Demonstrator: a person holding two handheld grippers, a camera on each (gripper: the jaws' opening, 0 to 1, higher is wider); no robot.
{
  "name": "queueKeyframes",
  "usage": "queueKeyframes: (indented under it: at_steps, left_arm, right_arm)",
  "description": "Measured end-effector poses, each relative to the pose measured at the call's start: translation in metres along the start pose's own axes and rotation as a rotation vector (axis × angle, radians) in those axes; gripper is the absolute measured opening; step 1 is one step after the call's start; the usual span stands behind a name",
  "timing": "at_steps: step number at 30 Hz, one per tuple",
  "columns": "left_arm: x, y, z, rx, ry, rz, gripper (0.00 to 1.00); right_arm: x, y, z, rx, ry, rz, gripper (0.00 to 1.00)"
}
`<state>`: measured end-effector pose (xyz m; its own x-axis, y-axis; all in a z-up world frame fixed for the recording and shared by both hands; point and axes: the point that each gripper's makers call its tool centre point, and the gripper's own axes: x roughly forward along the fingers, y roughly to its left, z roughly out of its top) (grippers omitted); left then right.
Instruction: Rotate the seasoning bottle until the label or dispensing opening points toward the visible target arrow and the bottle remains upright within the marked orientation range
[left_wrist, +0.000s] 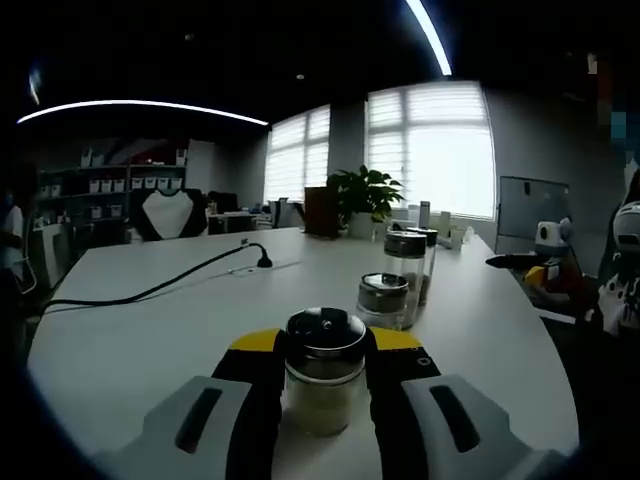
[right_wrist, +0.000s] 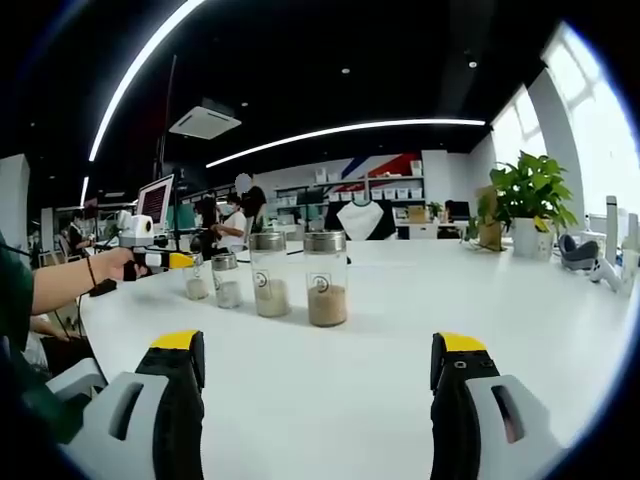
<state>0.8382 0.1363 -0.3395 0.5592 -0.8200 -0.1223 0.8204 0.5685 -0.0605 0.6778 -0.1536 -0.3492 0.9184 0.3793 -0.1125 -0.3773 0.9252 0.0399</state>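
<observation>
Left gripper (left_wrist: 325, 375): jaws closed against both sides of a small glass seasoning bottle (left_wrist: 324, 372) with a dark metal cap and pale contents, standing upright on the white table (left_wrist: 170, 330); in the right gripper view this same gripper (right_wrist: 170, 261) sits at the far left, held by a person's hand (right_wrist: 112, 265). Right gripper (right_wrist: 318, 375): jaws spread wide, nothing between them, pointed at two tall glass jars (right_wrist: 298, 278) of tan powder beside two shorter jars (right_wrist: 213, 279). Also on the table: black cable (left_wrist: 160, 287), potted plant (left_wrist: 362, 197).
</observation>
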Motion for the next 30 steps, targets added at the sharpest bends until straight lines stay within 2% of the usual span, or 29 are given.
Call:
queueKeyframes:
  at_steps: [14,30]
  left_arm:
    - [0.0004,-0.0003,-0.0006,0.012,-0.002,0.077,0.33]
    - [-0.0002,0.0044,-0.0013,-0.003,-0.016,0.209,0.33]
  right_arm:
    - [0.0004,0.0006,-0.0033,0.002,0.013,-0.001,0.96]
    - [0.0004,0.0054,-0.0041,0.000,0.016,0.006,0.96]
